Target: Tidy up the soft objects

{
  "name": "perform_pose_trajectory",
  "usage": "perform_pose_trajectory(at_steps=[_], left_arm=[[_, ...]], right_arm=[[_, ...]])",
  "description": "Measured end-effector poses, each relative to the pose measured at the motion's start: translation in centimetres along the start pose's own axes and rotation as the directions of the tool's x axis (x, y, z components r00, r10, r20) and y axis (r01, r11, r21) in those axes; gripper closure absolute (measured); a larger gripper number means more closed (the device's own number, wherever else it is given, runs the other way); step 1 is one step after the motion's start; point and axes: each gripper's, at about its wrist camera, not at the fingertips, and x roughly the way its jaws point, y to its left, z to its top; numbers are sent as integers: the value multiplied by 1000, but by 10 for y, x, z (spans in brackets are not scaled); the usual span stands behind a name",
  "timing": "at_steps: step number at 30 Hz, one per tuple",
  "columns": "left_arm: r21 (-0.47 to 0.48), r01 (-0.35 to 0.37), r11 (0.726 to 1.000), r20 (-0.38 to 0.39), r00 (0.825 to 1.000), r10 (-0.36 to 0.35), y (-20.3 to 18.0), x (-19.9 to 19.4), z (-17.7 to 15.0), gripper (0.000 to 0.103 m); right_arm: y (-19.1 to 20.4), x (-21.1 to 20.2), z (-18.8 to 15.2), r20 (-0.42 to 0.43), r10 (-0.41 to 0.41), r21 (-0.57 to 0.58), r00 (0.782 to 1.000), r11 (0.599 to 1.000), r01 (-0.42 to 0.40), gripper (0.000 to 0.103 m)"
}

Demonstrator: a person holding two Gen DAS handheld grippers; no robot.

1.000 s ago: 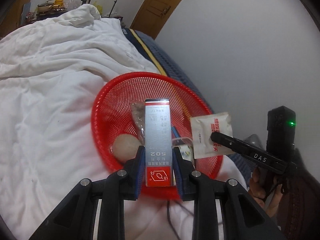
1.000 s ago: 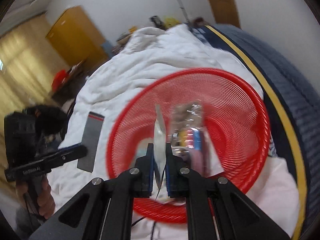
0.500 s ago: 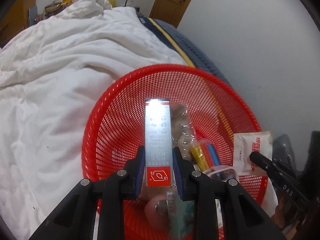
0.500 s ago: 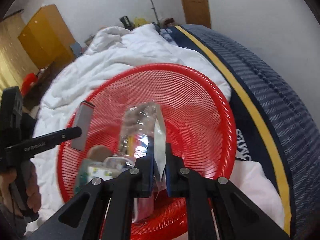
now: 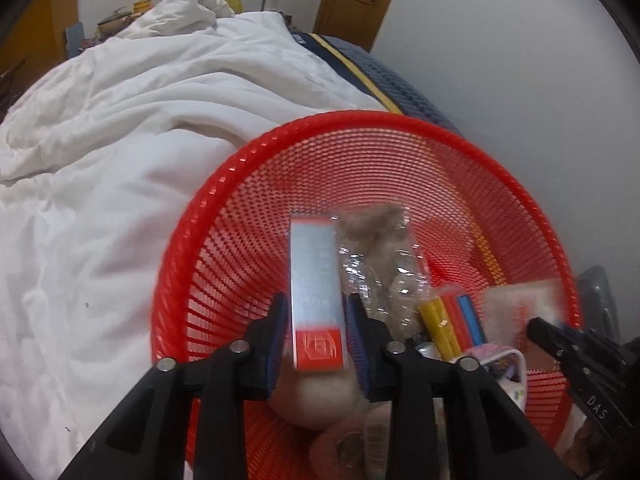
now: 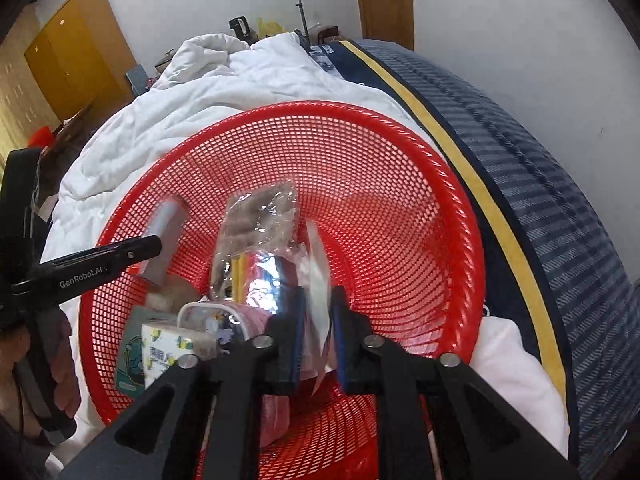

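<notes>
A white duvet point(image 5: 120, 152) covers the bed and carries a red mesh basket point(image 5: 224, 240). In the basket lie a clear bag of brown stuff point(image 6: 256, 220), a tissue pack point(image 6: 160, 352) and coloured sticks point(image 5: 452, 320). Over it, the left hand-held gripper point(image 5: 318, 334) is opening, a silver-red box point(image 5: 316, 292) loose between its pads. The right hand-held gripper point(image 6: 316, 340) is opening around a white sachet point(image 6: 318, 280).

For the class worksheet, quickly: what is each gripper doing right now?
Left gripper: jaws opening, silver and red box between them, over the red basket.
Right gripper: jaws opening, thin white sachet between them.
</notes>
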Motion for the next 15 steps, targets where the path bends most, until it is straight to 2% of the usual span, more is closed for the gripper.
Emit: perform_pose_trajectory(at_steps=[1, 2, 3, 4, 9, 11, 13, 15], left_arm=[[0, 21, 1000, 1, 1000, -21, 0, -1, -1, 55], [2, 37, 999, -3, 999, -37, -1, -2, -2, 37], [-3, 64, 998, 0, 998, -64, 0, -5, -3, 29], [-12, 76, 997, 9, 997, -76, 1, -8, -3, 25], [-48, 104, 993, 55, 993, -101, 5, -31, -12, 24], [-18, 64, 998, 77, 995, -63, 4, -47, -22, 22], [-3, 10, 1000, 119, 993, -10, 5, -67, -37, 18], [-11, -42, 999, 161, 986, 43, 8, -81, -50, 9]], right_arm=[[1, -2, 0, 5, 10, -3, 1000, 1000, -10, 73], [3, -5, -1, 13, 10, -5, 1000, 1000, -10, 54], [4, -9, -1, 30, 4, -7, 1000, 1000, -4, 47], [5, -12, 0, 43, -4, -7, 999, 1000, 4, 45], [13, -45, 1, 105, 29, -5, 994, 1000, -28, 45], [20, -56, 0, 117, 49, -9, 992, 999, -48, 36], [30, -60, -3, 108, 76, -21, 991, 997, -74, 35], [44, -61, -7, 83, 85, -48, 993, 996, -81, 35]])
